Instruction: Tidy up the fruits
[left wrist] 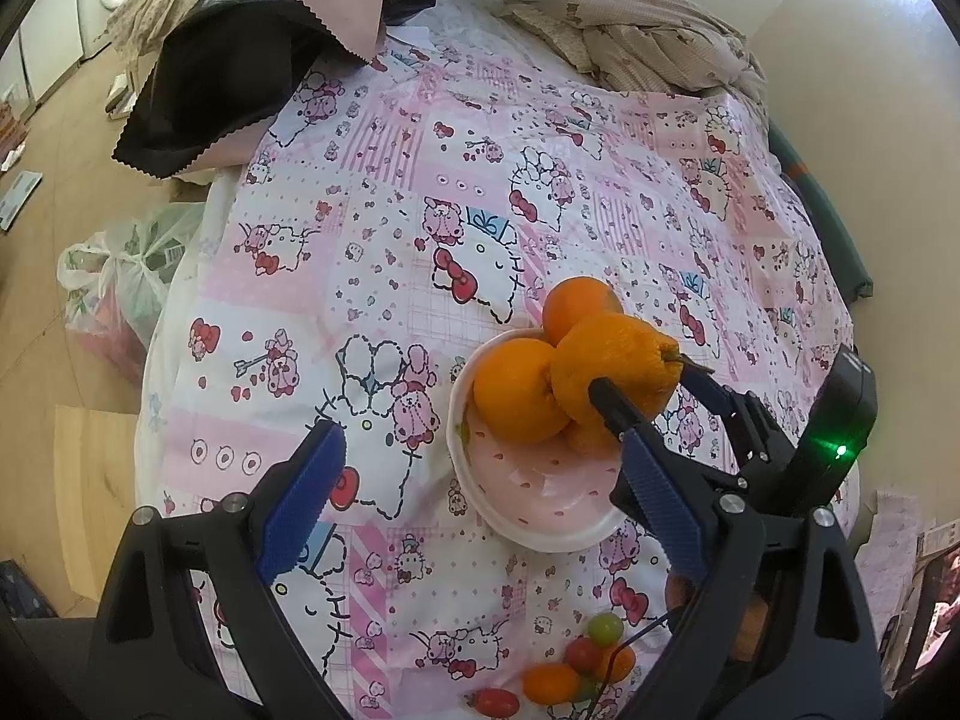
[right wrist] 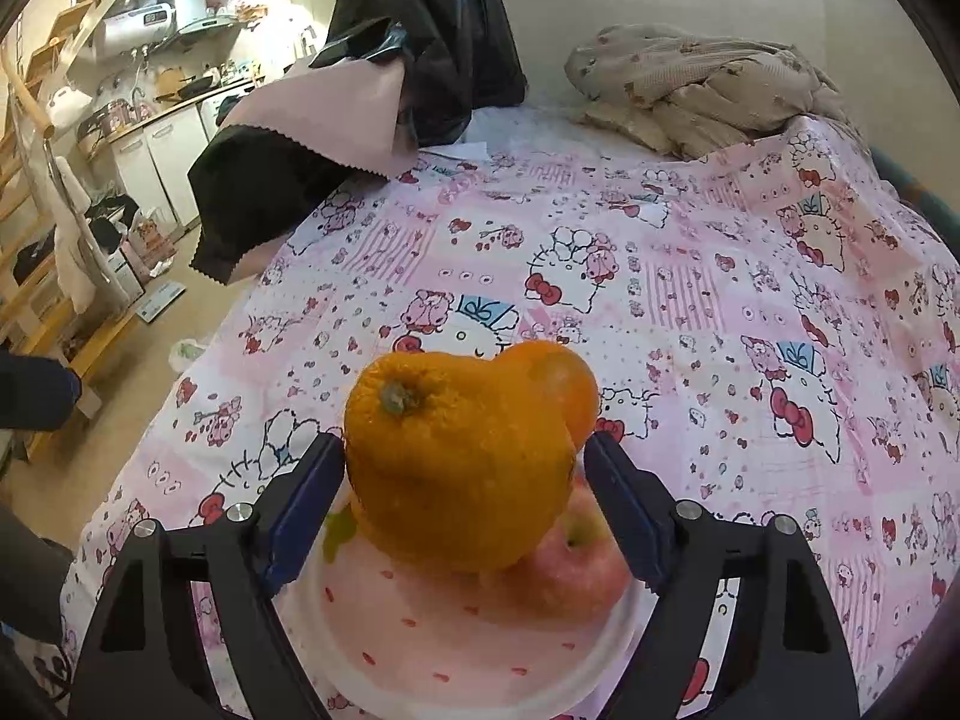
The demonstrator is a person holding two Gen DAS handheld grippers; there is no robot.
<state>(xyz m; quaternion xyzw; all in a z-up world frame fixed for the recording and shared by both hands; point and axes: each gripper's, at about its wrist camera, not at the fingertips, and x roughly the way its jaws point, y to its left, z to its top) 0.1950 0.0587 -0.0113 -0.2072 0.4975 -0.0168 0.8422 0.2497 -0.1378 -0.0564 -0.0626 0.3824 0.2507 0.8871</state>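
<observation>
Nearest the left gripper (left wrist: 486, 498), below its fingers, a small cluster of cherry tomatoes (left wrist: 576, 666) lies loose on the pink cartoon-print sheet (left wrist: 420, 192). This gripper hangs wide open with nothing between its blue pads. Just ahead and to the right of it sits the pink bowl (left wrist: 528, 516), piled with fruit: a smooth orange (left wrist: 516, 390) on the near left, another orange (left wrist: 579, 303) at the far rim, and the bumpy stemmed orange (left wrist: 618, 372) on top.

The right gripper (right wrist: 465, 501) straddles that bumpy orange (right wrist: 456, 468) over the bowl (right wrist: 456, 660). Its jaws stand well apart; the right pad is clear of the peel, the left just beside it, contact unclear. Beneath the orange a reddish apple (right wrist: 570, 576) rests in the bowl. Beyond lie black cloth (right wrist: 264, 192) and a crumpled beige blanket (right wrist: 696, 90).
</observation>
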